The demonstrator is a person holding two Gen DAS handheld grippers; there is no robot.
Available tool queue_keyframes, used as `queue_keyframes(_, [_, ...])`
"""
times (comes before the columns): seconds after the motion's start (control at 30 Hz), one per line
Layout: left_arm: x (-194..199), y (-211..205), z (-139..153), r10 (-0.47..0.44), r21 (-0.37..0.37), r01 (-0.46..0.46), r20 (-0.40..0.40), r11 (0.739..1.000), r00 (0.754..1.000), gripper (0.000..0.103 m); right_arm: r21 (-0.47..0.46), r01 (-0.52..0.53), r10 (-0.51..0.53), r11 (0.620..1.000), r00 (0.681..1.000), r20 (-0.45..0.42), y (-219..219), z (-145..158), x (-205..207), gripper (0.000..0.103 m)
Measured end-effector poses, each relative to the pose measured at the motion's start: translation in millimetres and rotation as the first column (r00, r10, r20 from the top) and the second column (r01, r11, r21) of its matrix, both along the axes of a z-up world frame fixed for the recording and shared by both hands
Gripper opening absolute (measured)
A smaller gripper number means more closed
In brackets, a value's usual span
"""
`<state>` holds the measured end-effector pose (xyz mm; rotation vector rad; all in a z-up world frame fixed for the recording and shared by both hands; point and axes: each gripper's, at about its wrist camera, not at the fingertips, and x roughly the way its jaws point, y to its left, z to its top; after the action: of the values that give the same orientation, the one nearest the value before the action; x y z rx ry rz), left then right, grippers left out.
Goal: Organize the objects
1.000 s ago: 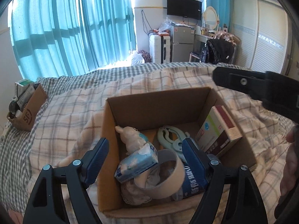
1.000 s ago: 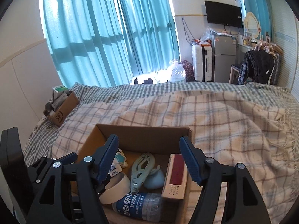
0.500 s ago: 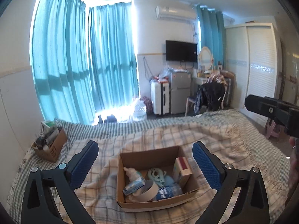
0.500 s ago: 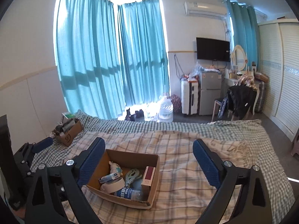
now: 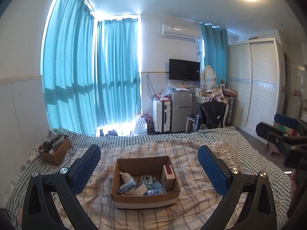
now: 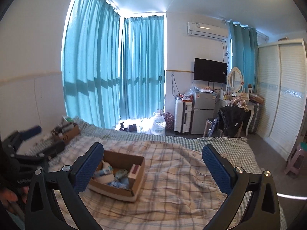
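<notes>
An open cardboard box (image 5: 145,199) stands on the plaid blanket (image 5: 191,209) on the bed; it also shows in the right wrist view (image 6: 119,190). Inside lie a tape roll (image 5: 139,189), a red and white carton (image 5: 168,174), a small bottle (image 5: 125,177), a teal clip (image 5: 146,178) and a water bottle (image 5: 155,191). My left gripper (image 5: 149,167) is open and empty, held well back above the box. My right gripper (image 6: 153,164) is open and empty, to the right of the box. Each gripper shows at the edge of the other's view.
A second cardboard box (image 5: 55,150) full of items sits at the bed's far left corner. Beyond the bed are teal curtains (image 5: 107,76), a water jug (image 5: 140,127), a white suitcase (image 5: 161,117), a small fridge (image 5: 181,111), a chair with a black jacket (image 5: 209,115) and a white wardrobe (image 5: 255,88).
Both grippers have pulled up and back from the box, which now looks small and far. Both have stayed open and empty.
</notes>
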<state>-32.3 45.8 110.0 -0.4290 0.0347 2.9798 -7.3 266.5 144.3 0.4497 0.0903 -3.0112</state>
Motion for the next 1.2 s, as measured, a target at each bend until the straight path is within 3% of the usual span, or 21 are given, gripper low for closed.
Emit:
queue_keyframes(0.1, [7,-3,-24,0.021,0.032,-0.021,0.006,0.999,1.0,0.103,0.026,0.039,-0.039,0.999,0.999,0.0,-1,-32,4,0.103])
queue_keyframes(0.23, [9,-6,-57,0.079,-0.013,-0.079,-0.011,0.997,0.997,0.103,-0.044,0.019,-0.018,0.999,0.999,0.037,-5,-83,-4,0.103])
queue_keyframes(0.3, [9,-9,-73,0.086,-0.02,-0.087,-0.02,0.996,0.996,0.103,-0.019,0.003,-0.002,1.0,0.998,0.062,-11,-105,-10,0.103])
queue_keyframes(0.43, [1,-18,-102,0.106,-0.002,-0.106,0.041,0.994,0.994,0.103,0.046,-0.001,-0.003,0.999,0.996,0.092,-19,-136,-20,0.103])
queue_keyframes(0.6, [-5,-22,-123,0.099,0.013,-0.101,0.103,0.995,0.99,0.103,-0.027,0.007,-0.004,1.0,0.996,0.091,-11,-147,-29,0.103])
queue_keyframes(1.2, [-1,-15,-128,0.07,-0.014,-0.069,0.104,0.998,0.992,0.103,0.007,-0.015,0.014,1.0,0.994,0.108,-25,-148,-32,0.103])
